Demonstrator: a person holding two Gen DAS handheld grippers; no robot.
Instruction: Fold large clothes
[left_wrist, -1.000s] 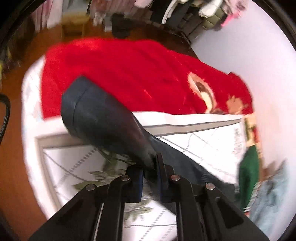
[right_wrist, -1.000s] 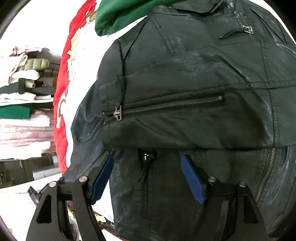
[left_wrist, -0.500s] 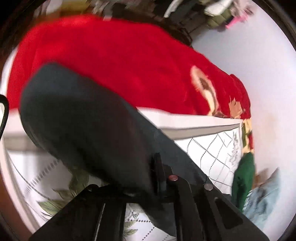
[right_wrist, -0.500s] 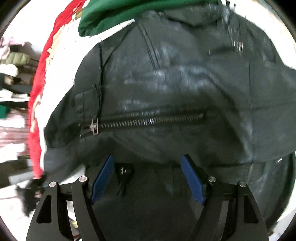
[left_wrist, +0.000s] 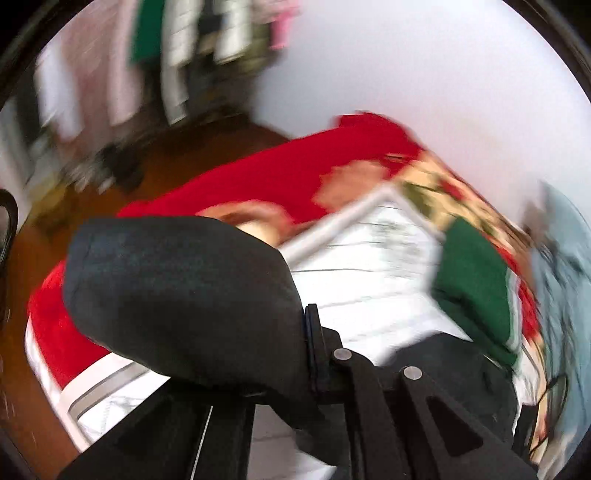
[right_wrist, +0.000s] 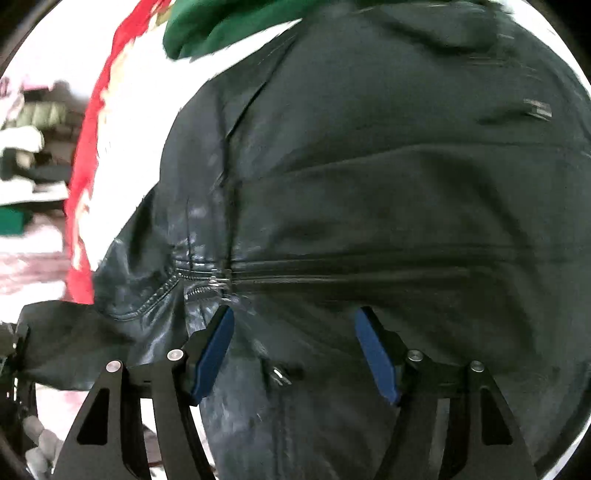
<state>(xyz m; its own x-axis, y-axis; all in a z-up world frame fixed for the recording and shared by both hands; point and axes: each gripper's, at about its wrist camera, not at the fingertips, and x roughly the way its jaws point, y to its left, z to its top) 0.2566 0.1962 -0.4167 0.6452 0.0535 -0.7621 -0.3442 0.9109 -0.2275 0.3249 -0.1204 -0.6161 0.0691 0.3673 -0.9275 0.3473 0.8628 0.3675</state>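
Observation:
A black leather jacket (right_wrist: 369, 184) lies spread on the bed and fills the right wrist view, with a zipped pocket (right_wrist: 332, 275) across it. My right gripper (right_wrist: 293, 350) is open just above the jacket's body, holding nothing. My left gripper (left_wrist: 306, 354) is shut on the jacket's sleeve (left_wrist: 177, 295), which is lifted and covers the left finger; the sleeve's cuff end points up and to the left. The jacket's body shows dark at the lower right of the left wrist view (left_wrist: 450, 369).
The bed carries a white patterned sheet (left_wrist: 369, 273) and a red blanket (left_wrist: 258, 181). A green garment (left_wrist: 476, 280) lies by the jacket's collar, with a light blue one (left_wrist: 561, 295) beyond. Shelves of folded clothes (right_wrist: 29, 147) stand past the bed. Brown floor (left_wrist: 22, 295) lies left.
My left gripper has lifted the sleeve and swung it to the right, towards the jacket's body. My right gripper has stayed open and moved in closer over the zipped pocket.

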